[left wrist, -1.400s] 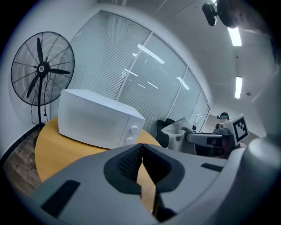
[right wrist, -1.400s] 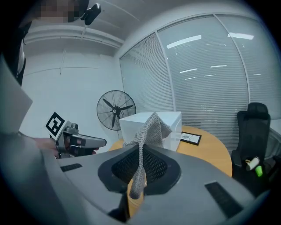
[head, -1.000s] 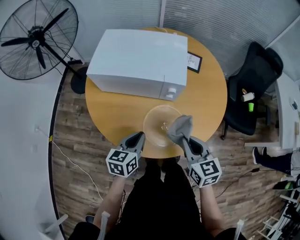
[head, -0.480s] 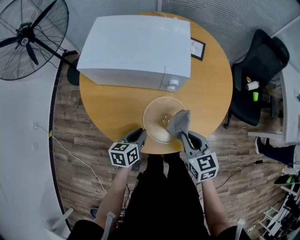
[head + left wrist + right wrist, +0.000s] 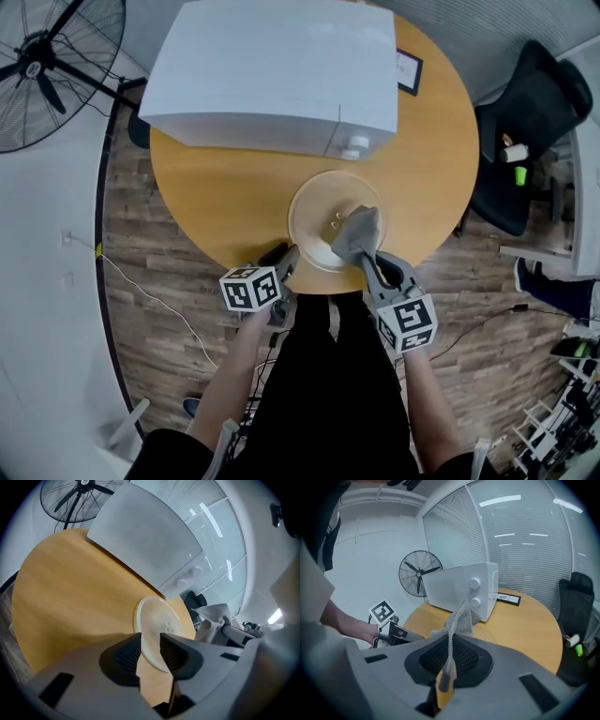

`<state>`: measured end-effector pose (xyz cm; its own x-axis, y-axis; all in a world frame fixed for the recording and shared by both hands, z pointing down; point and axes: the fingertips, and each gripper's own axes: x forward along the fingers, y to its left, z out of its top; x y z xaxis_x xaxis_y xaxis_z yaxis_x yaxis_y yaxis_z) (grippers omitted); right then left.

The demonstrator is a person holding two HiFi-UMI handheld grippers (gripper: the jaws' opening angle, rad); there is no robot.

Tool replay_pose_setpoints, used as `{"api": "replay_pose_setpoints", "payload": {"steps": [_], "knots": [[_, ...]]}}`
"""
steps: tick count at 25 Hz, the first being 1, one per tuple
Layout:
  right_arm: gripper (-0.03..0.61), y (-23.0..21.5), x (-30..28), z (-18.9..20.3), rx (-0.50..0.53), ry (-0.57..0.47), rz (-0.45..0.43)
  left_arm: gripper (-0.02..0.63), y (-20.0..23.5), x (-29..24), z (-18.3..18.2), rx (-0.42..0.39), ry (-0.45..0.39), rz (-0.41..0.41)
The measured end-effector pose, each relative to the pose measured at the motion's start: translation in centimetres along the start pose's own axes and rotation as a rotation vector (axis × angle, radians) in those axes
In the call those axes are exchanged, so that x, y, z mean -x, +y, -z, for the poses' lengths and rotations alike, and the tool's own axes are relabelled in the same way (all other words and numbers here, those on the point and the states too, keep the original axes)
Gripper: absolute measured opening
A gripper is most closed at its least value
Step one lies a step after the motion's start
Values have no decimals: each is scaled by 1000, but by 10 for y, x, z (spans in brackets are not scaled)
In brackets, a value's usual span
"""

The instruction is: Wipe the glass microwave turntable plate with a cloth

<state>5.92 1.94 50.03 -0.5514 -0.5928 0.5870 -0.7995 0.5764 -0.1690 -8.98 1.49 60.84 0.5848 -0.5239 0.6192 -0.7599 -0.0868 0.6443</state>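
The clear glass turntable plate (image 5: 323,211) lies on the round wooden table (image 5: 225,197), near its front edge. My left gripper (image 5: 287,259) sits at the plate's near left rim. Its jaws have just been opening and stand open, the plate's rim (image 5: 151,641) between the pads with a gap on each side. My right gripper (image 5: 368,263) is shut on a grey cloth (image 5: 357,232), whose free end droops over the plate's right half. In the right gripper view the cloth (image 5: 458,618) rises out of the closed jaws.
A white microwave (image 5: 277,75) fills the back of the table, its knobs (image 5: 354,147) facing the plate. A small framed card (image 5: 409,72) lies at the back right. A standing fan (image 5: 42,66) is on the floor to the left and a black office chair (image 5: 525,122) to the right.
Both grippers have sunk toward the tabletop, plate and cloth coming down with them. The left gripper's tips stay at the plate's near left rim. The cloth now hangs lower over the plate.
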Motion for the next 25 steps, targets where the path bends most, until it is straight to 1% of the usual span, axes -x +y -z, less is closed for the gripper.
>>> {"api": "replay_pose_setpoints", "payload": {"steps": [2, 5, 9, 15, 21, 22, 25], "knots": [[21, 1, -1, 6, -4, 12, 0, 110, 5, -3, 4, 40, -1, 11], [21, 1, -2, 14, -14, 26, -3, 112, 8, -7, 6, 92, -15, 33], [21, 3, -1, 20, -26, 33, -8, 112, 12, -13, 12, 146, -3, 52], [21, 4, 0, 23, -33, 34, -9, 110, 13, -17, 16, 184, 0, 49], [21, 6, -3, 27, 2, 59, -7, 107, 13, -22, 19, 181, 27, 44], [23, 7, -4, 28, 15, 69, -3, 103, 12, -22, 21, 188, 34, 41], [23, 6, -8, 35, 68, 107, 15, 54, 13, -23, 22, 210, 50, 25]]}}
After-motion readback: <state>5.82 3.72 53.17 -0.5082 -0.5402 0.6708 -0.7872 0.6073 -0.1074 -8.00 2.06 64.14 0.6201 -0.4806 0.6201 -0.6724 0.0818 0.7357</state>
